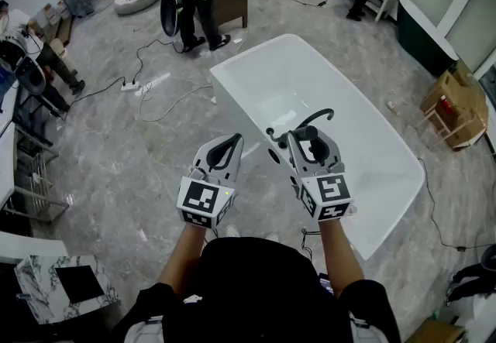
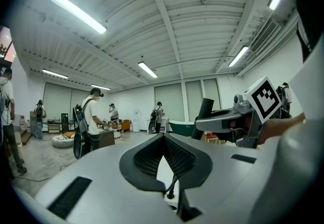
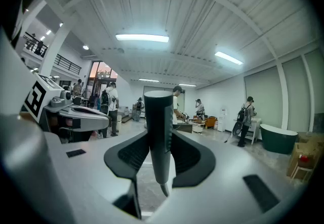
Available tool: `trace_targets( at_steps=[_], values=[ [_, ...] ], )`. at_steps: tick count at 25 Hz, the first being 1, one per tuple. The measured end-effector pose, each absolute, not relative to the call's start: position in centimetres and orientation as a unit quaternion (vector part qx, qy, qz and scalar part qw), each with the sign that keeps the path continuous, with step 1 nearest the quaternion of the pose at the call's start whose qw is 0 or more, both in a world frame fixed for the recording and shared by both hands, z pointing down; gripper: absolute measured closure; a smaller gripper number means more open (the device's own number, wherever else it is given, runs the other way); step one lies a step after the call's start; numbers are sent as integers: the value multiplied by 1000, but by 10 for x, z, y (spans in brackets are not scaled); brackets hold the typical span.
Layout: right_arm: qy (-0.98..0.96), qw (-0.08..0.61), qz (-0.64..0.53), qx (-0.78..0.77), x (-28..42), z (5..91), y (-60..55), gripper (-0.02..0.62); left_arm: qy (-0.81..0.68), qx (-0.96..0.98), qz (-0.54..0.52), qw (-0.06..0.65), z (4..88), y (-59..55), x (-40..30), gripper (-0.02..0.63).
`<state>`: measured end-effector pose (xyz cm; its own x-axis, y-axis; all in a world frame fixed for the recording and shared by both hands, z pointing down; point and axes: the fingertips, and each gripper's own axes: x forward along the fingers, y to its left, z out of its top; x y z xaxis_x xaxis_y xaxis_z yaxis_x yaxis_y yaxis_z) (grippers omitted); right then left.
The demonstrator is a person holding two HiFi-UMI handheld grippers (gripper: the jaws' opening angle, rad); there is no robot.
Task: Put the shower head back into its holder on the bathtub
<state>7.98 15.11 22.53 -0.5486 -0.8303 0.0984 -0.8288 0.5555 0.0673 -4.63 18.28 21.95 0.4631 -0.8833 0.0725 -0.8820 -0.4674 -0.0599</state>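
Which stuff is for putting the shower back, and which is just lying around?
For the job: shower head, right gripper holding it, white bathtub.
Just lying about: floor cables, power strip, brown boxes, dark green tub.

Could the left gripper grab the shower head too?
Probably yes. The right gripper holds the shower head right beside the left gripper, with nothing between. But the left jaws are together and must open first.

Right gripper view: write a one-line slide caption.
Right gripper clamps the dark shower head upright by its handle; people stand beyond.
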Motion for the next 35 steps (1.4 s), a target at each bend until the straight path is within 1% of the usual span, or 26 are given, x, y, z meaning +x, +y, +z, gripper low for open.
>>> trace_targets(
  at_steps=[15,28,35],
  values=[
    [-885,56,1,463,99,226,151,462,519,-854,-50,7,220,182,-21,592],
    [-899,56,7,434,142,246,156,462,537,-840,-75,-10,255,195,26,592],
    [-901,52,12,430,148,252,156,462,541,-837,-81,-9,260,198,34,592]
  ],
)
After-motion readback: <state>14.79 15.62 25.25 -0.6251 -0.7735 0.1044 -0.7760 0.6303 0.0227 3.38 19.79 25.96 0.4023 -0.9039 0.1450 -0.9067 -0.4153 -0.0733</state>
